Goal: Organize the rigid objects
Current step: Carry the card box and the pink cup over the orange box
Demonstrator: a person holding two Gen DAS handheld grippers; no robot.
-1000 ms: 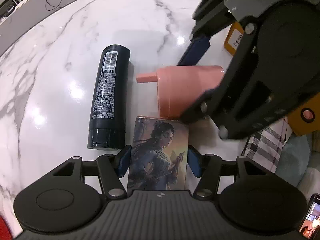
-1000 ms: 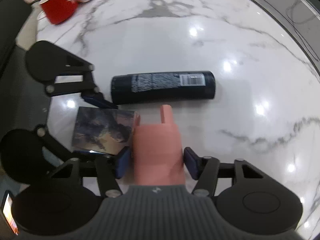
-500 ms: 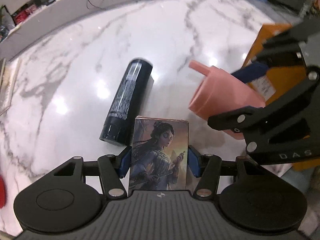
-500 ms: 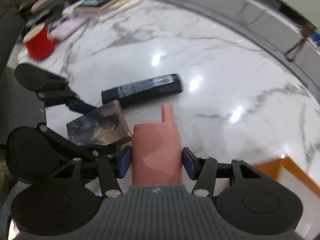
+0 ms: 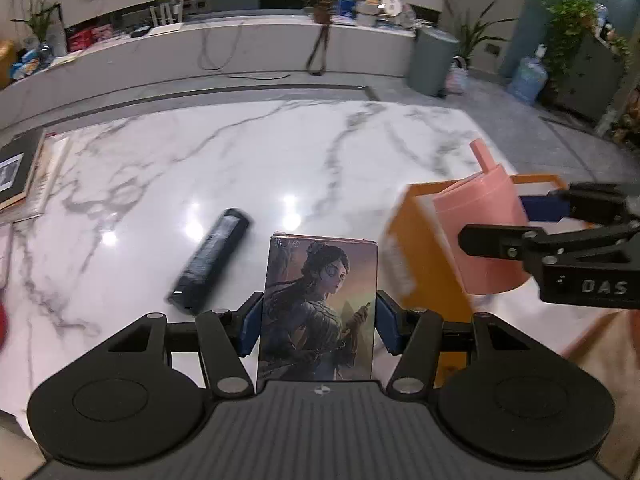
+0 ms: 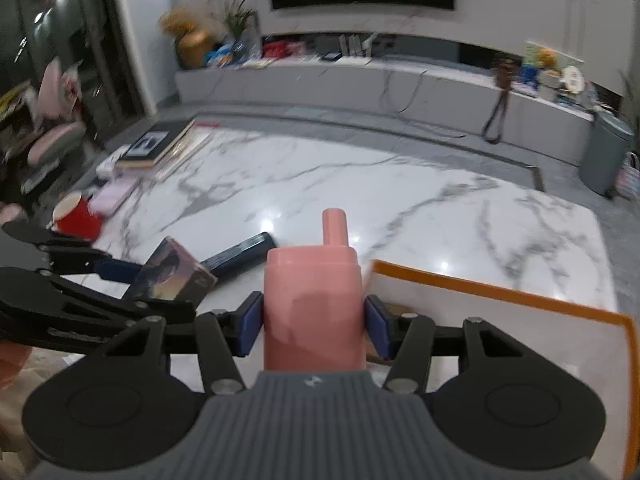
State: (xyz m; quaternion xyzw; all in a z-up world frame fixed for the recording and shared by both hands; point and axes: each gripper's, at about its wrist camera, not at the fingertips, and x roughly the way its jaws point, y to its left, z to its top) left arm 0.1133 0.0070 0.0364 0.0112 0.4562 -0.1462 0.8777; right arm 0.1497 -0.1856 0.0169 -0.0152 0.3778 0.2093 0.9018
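My left gripper [image 5: 319, 322] is shut on a small illustrated box [image 5: 320, 300] showing a painted figure, held up off the marble table [image 5: 240, 152]. My right gripper [image 6: 313, 326] is shut on a pink bottle [image 6: 313, 300] with a narrow spout, lifted above the near edge of an orange-rimmed box [image 6: 500, 320]. In the left wrist view the pink bottle [image 5: 480, 232] hangs over that orange box [image 5: 420, 248], gripped by the right gripper [image 5: 532, 220]. A black cylindrical bottle [image 5: 210, 256] lies on its side on the table. The right wrist view shows the illustrated box [image 6: 172, 276] in the left gripper [image 6: 134, 284].
A red cup [image 6: 78, 216] stands at the table's left side. Books and a framed picture [image 6: 156, 148] are stacked at the far left corner. Beyond the table runs a low grey bench [image 5: 240, 52] with clutter, and a grey bin [image 5: 432, 60].
Both grippers have risen from the table with their objects and tilted up, bringing the room into view. The pink bottle has swung right, over the orange box. The black bottle stays lying on the table.
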